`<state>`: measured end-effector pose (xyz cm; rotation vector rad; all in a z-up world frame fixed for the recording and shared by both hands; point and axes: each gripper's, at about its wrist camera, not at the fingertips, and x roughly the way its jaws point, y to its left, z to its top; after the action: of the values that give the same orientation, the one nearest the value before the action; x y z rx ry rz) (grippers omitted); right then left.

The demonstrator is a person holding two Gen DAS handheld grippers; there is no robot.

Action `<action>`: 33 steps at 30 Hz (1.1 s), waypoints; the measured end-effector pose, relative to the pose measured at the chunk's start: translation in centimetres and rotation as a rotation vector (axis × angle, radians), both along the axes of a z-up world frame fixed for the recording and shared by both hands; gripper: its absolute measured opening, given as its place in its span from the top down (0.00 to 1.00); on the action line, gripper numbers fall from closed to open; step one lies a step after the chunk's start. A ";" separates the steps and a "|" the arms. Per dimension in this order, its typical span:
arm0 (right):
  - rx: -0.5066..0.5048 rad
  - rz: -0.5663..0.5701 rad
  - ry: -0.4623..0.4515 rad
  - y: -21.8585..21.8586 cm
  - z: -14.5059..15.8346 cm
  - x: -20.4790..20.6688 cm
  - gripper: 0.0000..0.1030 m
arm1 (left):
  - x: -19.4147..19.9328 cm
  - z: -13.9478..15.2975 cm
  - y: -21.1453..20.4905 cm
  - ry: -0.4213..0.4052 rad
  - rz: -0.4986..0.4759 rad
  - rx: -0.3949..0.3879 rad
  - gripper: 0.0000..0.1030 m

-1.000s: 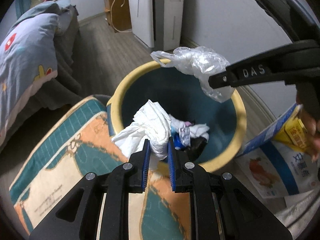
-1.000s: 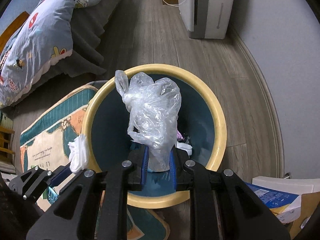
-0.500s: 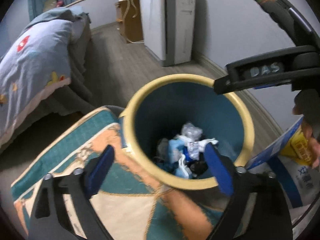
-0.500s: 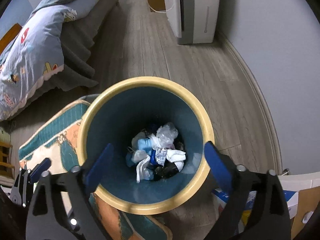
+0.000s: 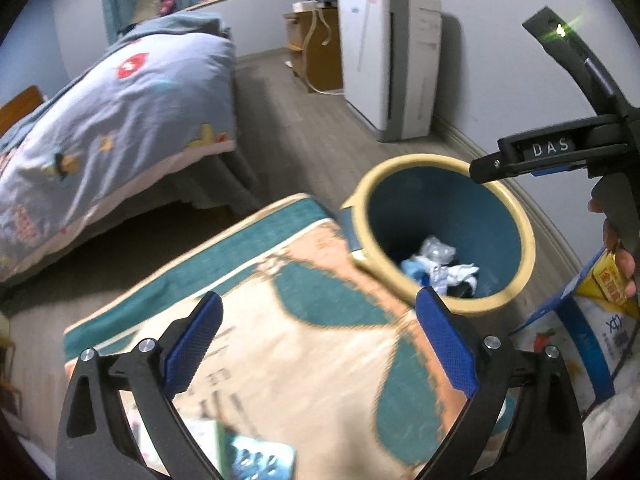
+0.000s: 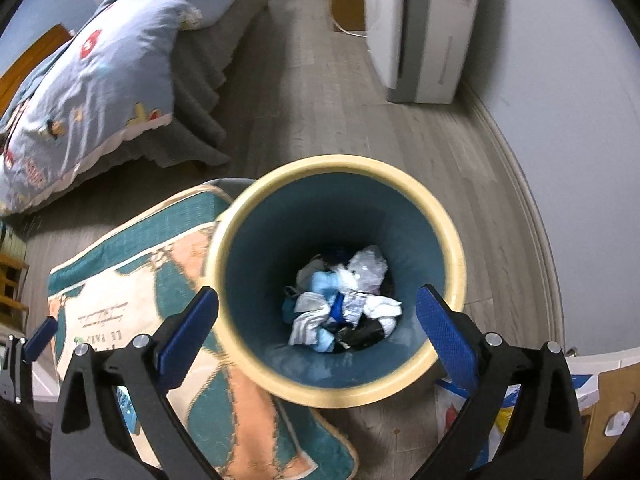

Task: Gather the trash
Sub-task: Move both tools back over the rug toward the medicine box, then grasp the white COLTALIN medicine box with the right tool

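Two grippers, one in each of your hands. Your left gripper (image 5: 318, 332) has its jaws opening, already wide, w/ nothing between them; it sits above a teal-and-peach rug (image 5: 304, 344). Your right gripper (image 6: 316, 320) is spread just as wide, also empty, pointing down into the bin. One trash bin (image 6: 452, 248), cream rim, teal inside, directly below the right gripper and ahead-right of the left one. In its bottom: a heap of trash (image 6: 344, 300), i.e. crumpled white tissue, clear plastic, blue and black scraps; exact piece count can't be told. One bed (image 6: 92, 72) far ahead-left. One white appliance (image 6: 416, 32) ahead by the wall. One printed bag (image 5: 584, 340) right of the left gripper.
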<state>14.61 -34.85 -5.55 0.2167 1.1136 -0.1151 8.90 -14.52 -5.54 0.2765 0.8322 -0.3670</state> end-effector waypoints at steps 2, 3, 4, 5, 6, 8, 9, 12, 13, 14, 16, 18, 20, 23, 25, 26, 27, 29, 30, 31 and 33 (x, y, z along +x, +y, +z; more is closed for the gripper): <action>-0.006 0.029 0.000 1.5 0.2 0.0 0.06 | -0.7 0.6 1.8 -0.008 0.024 0.001 0.07; -0.010 0.043 0.000 2.1 0.3 0.0 0.06 | -1.0 0.9 2.5 -0.013 0.034 -0.001 0.07; -0.015 0.055 -0.002 2.8 0.4 0.0 0.06 | -1.4 1.3 3.6 -0.020 0.048 -0.003 0.07; -0.019 0.073 -0.004 3.6 0.5 0.0 0.06 | -1.7 1.5 4.5 -0.026 0.062 -0.004 0.07; -0.023 0.095 -0.007 4.6 0.7 0.0 0.06 | -1.9 1.7 5.2 -0.028 0.071 -0.006 0.07; -0.026 0.132 -0.012 6.3 0.8 0.0 0.06 | -2.3 2.1 7.4 -0.033 0.103 -0.009 0.07; -0.023 0.156 -0.012 7.4 0.9 0.0 0.06 | -2.6 2.4 8.6 -0.038 0.122 -0.006 0.07; 0.007 0.224 -0.028 10.5 1.1 -0.1 0.06 | -3.0 2.8 11.4 -0.047 0.174 0.014 0.07; 0.016 0.251 -0.028 11.6 1.1 -0.1 0.06 | -3.3 3.0 12.8 -0.053 0.201 0.015 0.07; 0.021 0.292 -0.031 13.2 1.1 -0.2 0.06 | -3.5 3.2 14.2 -0.057 0.227 0.014 0.07; 0.015 0.361 -0.043 15.8 0.8 -0.5 0.06 | -3.9 3.6 16.6 -0.062 0.275 0.006 0.07; 0.014 0.436 -0.038 18.5 0.1 -0.8 0.06 | -4.2 3.9 19.2 -0.058 0.337 -0.012 0.07; 0.025 0.505 -0.017 20.9 -0.9 -0.9 0.06 | -4.6 4.1 21.7 -0.055 0.397 -0.036 0.07; 0.023 0.621 0.036 25.2 -2.9 -1.2 0.06 | -5.1 4.0 24.6 -0.044 0.465 -0.063 0.07; 0.003 0.700 0.060 28.2 -4.1 -1.5 0.06 | -5.4 3.7 26.1 -0.040 0.490 -0.053 0.07; -0.003 0.742 0.075 29.7 -4.7 -1.7 0.06 | -5.5 3.5 26.7 -0.037 0.497 -0.048 0.07; -0.007 0.762 0.085 30.5 -5.2 -1.8 0.06 | -5.6 3.3 27.3 -0.032 0.503 -0.043 0.07; -0.021 0.813 0.116 32.4 -6.4 -1.9 0.06 | -5.6 2.8 28.7 -0.018 0.526 -0.036 0.07; -0.029 0.827 0.125 33.0 -6.8 -1.9 0.06 | -5.6 2.5 29.6 -0.008 0.540 -0.042 0.07; -0.037 0.842 0.135 33.6 -7.3 -1.9 0.06 | -5.6 2.4 30.1 -0.002 0.547 -0.048 0.07; -0.042 0.867 0.158 34.7 -8.2 -1.7 0.06 | -5.5 1.9 31.3 0.018 0.562 -0.062 0.07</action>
<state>12.89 -0.15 -13.79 -0.3278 1.2759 0.6245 3.37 16.77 -3.59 -0.0244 0.8766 0.1311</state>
